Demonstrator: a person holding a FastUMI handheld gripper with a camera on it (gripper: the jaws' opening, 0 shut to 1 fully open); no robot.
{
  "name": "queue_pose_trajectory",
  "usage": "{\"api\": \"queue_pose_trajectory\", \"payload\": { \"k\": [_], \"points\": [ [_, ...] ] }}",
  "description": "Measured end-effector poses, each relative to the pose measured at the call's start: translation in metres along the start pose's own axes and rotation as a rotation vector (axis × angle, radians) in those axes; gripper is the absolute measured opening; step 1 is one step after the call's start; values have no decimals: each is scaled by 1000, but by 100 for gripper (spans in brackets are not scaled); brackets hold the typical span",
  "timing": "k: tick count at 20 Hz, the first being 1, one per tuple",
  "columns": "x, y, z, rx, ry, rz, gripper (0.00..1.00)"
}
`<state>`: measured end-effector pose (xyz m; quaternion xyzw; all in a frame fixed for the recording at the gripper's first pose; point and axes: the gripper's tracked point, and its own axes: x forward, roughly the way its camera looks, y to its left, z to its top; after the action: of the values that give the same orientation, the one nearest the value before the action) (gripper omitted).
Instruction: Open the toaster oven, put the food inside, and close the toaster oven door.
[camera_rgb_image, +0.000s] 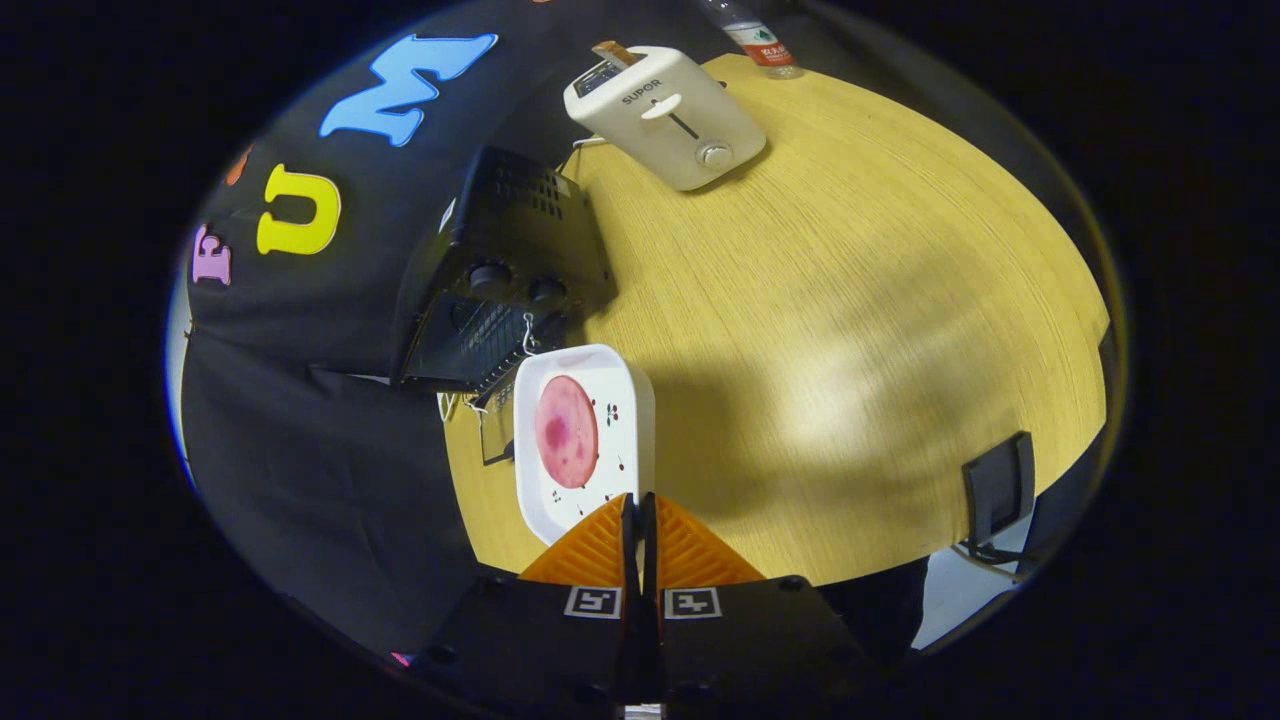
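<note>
My gripper is shut on the near rim of a white square plate, which carries a round pink slice of meat. The plate hangs above the wooden table, and its far edge reaches the front of the black toaster oven just ahead. Two round knobs show on the oven's front panel. A wire rack is visible in its mouth. The door appears let down beside the plate's left edge, though the plate hides part of it.
A white pop-up toaster with a slice of bread in it stands beyond the oven. A clear bottle stands at the table's far edge. A black clip-like bracket sits on the near right edge. Black cloth hangs left of the oven.
</note>
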<state>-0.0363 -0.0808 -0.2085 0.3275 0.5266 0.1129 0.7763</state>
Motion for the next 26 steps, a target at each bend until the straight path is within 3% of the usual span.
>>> {"api": "queue_pose_trajectory", "payload": {
  "k": [6, 12, 19, 26],
  "points": [
    [-5, 44, -46, 2, -22, 72, 2],
    [7, 90, -63, 15, -62, 113, 2],
    [59, 123, -47, 48, -64, 110, 2],
    [126, 153, -4, 168, -82, 149, 2]
  ]
}}
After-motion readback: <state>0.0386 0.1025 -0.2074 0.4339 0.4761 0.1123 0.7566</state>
